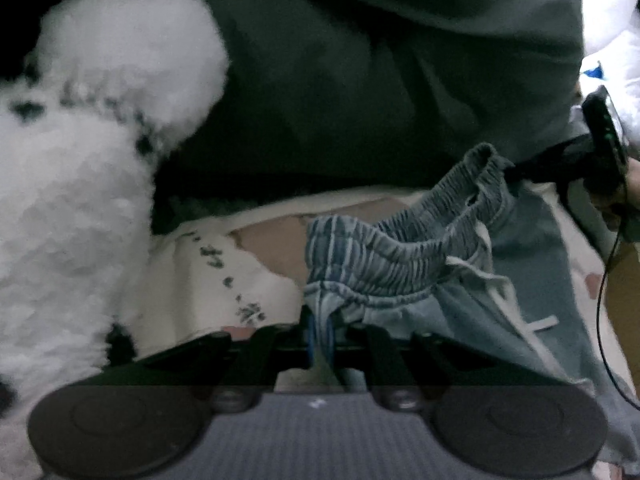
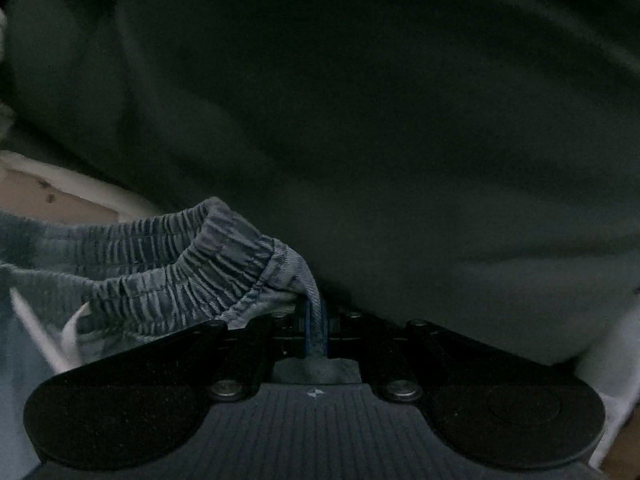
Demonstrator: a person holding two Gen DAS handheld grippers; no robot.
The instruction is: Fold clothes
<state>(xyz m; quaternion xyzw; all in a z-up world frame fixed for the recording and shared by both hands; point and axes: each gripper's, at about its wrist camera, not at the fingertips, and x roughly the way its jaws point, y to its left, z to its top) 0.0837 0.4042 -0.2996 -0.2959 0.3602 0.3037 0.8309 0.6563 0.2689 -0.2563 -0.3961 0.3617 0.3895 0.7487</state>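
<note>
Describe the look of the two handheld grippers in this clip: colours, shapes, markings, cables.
Both match: the left gripper and right gripper each have a grey ribbed body with a small white mark, two round black discs at its sides, black linkage bars with metal bolts, and blue-padded jaws. Seen from the left wrist view, the right gripper is black with small green lights and a thin black cable trailing down.

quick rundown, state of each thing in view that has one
left gripper: shut on the waistband
right gripper: shut on the waistband's other end
blue pants: held up by the elastic waistband, legs hanging, unfolded
drawstring: untied, dangling
white dog: standing on the bed beside the pants
</note>
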